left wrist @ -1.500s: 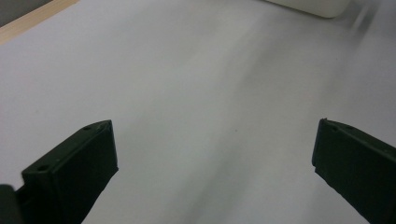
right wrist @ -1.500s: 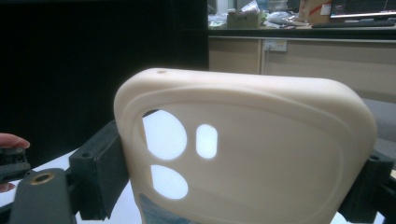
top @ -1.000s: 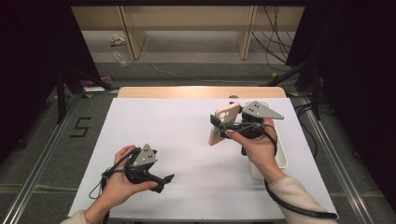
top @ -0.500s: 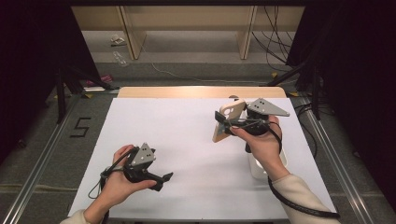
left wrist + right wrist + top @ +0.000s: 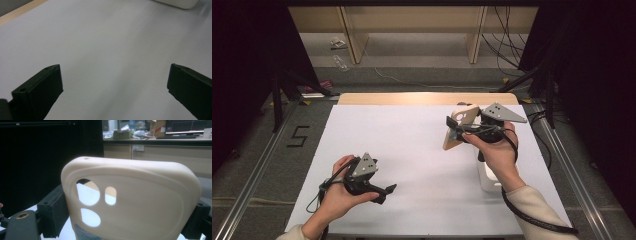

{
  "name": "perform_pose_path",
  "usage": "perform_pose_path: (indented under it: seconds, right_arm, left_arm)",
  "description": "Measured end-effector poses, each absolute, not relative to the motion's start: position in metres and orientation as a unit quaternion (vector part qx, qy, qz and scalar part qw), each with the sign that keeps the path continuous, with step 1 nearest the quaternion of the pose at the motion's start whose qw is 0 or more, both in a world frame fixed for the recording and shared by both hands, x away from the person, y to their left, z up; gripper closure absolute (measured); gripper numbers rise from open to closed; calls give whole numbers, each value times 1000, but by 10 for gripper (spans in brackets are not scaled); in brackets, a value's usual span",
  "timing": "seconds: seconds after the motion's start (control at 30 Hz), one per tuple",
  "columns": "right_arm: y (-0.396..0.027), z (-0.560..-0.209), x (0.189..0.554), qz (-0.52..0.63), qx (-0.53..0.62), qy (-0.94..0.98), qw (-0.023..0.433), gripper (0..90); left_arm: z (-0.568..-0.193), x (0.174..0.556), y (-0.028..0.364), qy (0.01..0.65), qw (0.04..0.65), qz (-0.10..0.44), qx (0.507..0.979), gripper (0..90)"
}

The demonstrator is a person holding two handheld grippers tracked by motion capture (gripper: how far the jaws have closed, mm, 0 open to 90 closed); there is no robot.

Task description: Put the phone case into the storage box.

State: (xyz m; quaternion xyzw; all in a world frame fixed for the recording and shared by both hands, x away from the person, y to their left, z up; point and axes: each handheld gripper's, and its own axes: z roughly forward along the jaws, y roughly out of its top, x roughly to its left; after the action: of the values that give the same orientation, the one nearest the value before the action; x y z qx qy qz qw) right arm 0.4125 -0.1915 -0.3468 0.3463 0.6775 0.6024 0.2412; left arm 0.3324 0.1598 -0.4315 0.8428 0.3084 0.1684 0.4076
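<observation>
Lifted farther forward, right tongs [image 5: 457,131] clamp an unmarked cream phone case [image 5: 132,202].

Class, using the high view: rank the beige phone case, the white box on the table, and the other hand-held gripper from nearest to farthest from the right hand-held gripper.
1. Beige phone case: clamped in the right hand-held gripper.
2. White rectangular box: on the table, below the right hand.
3. Left hand-held gripper: low at the table's front left.

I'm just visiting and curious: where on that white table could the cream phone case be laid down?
Bare room: the white sheet between the left tool and the right tool holding the phone case. Crowded: the right side, around the white box under that forearm.
</observation>
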Motion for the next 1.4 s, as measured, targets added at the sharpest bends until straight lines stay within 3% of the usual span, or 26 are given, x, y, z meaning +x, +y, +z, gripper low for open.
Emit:
perform_pose_path:
  seconds: [1.4]
  right_arm:
    - [-215,-337,418,606,367,655,262,145]
  left_arm:
    - [-433,333,159,309,406,168,844,0]
